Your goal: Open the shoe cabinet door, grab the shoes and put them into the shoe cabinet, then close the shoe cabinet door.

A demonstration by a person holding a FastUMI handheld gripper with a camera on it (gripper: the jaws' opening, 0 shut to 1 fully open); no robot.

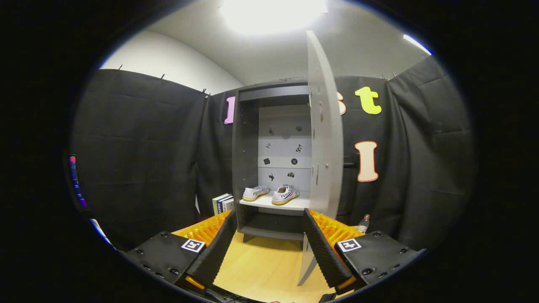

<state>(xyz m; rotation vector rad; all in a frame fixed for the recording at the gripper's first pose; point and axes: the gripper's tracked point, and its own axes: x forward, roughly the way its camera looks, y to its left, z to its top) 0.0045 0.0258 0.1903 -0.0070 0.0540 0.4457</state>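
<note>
Shoes [271,193], a white pair with yellowish soles, sit side by side on the pale shelf [273,203] inside the dark shoe cabinet [246,160]. Its grey door [324,139] stands open at the cabinet's right. The gripper [269,242] is spread wide, empty, well before the cabinet over wooden floor [261,269]. Books [222,203] stand left of the cabinet, a bottle [364,223] right.

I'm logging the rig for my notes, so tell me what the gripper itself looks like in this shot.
The gripper has two flat fingers with ribbed inner faces, set wide apart and empty. Each sits on a dark blocky carriage studded with round screws, and each carriage carries a square black-and-white marker tag. Orange corrugated parts show behind the fingers.
</note>
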